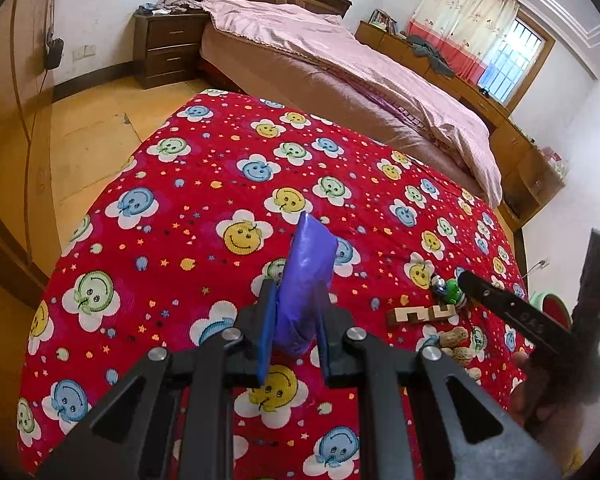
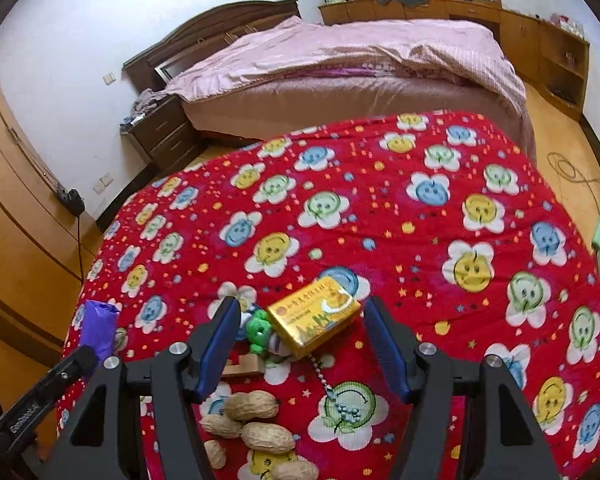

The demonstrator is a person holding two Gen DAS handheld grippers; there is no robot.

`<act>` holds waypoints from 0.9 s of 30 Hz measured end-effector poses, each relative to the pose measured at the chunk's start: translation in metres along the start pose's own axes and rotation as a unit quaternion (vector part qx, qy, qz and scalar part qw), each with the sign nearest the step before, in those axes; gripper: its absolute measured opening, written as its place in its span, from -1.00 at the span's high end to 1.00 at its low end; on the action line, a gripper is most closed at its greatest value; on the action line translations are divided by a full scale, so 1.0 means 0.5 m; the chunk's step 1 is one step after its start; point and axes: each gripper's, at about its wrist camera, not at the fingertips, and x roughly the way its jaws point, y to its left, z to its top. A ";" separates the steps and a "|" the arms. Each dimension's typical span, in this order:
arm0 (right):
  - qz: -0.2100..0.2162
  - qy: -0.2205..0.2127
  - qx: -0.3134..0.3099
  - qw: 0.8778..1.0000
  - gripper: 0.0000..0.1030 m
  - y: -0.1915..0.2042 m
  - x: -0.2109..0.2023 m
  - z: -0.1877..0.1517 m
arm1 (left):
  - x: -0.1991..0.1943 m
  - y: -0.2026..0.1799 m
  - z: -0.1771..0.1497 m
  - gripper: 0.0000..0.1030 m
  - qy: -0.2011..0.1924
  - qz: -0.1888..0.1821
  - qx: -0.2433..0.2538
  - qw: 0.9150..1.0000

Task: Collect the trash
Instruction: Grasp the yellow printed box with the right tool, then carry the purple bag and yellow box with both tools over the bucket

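Crumpled purple bag (image 1: 306, 280), glossy, clamped in left tool (image 1: 294, 320)

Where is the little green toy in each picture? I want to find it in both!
Left wrist view: the green toy sits low on the right, just above the wooden block.
Right wrist view: it lies low, left of centre, against the yellow box, between the open fingers of the right gripper.
Shared landmark: the peanuts, just below the toy in both.
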 end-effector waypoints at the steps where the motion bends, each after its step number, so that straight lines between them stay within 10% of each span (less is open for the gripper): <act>1: -0.001 0.003 0.004 1.000 -0.14 -0.004 0.004 -0.003 | 0.000 0.000 0.000 0.66 0.000 -0.001 0.000 1.000; 27: 0.055 -0.038 0.006 0.998 0.03 -0.046 -0.140 -0.058 | -0.065 -0.076 -0.031 0.67 -0.011 -0.048 0.030 0.998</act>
